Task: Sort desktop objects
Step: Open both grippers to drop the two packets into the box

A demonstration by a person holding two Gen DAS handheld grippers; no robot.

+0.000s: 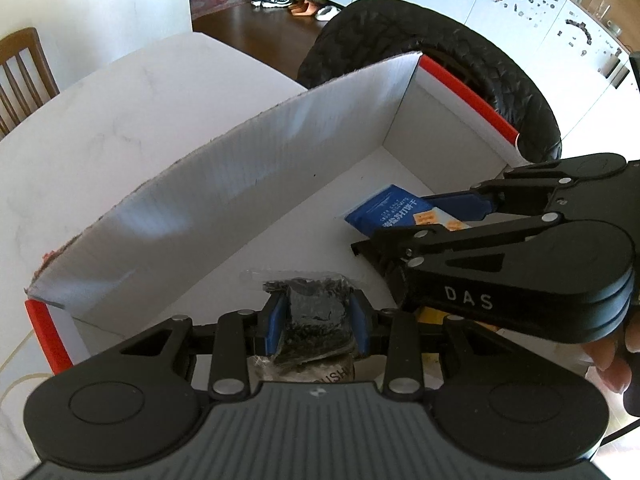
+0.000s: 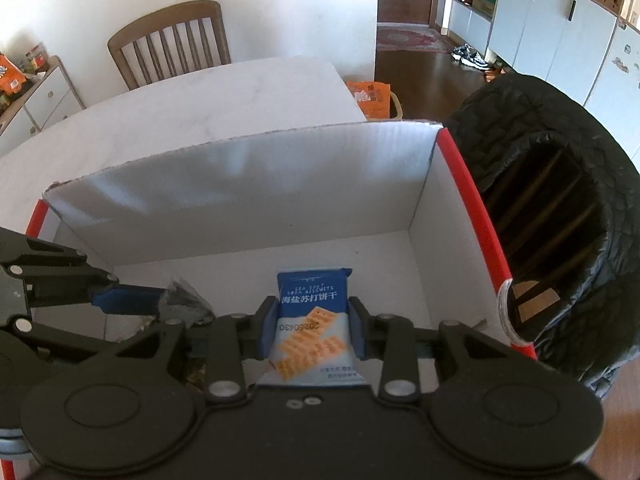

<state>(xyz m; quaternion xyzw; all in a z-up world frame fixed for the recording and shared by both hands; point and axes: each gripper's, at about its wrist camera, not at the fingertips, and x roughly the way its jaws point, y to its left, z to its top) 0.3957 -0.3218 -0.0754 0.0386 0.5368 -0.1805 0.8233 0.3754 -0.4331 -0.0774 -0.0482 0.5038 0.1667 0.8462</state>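
A white cardboard box (image 1: 224, 200) with red edges stands open on the table; it also shows in the right wrist view (image 2: 240, 184). My left gripper (image 1: 316, 320) is shut on a clear packet of dark granules (image 1: 314, 316) and holds it over the box's inside. My right gripper (image 2: 312, 328) is shut on a blue and white cracker packet (image 2: 310, 320), also over the box floor. The right gripper (image 1: 460, 220) with the cracker packet (image 1: 384, 210) shows in the left wrist view. The left gripper's fingertips (image 2: 128, 300) and dark packet (image 2: 184, 300) show at left in the right wrist view.
The box sits on a white marble table (image 2: 180, 120). A chair draped in a black quilted jacket (image 2: 560, 184) stands right beside the box. A wooden chair (image 2: 172, 48) is at the table's far side. An orange bag (image 2: 368, 98) sits on the floor beyond.
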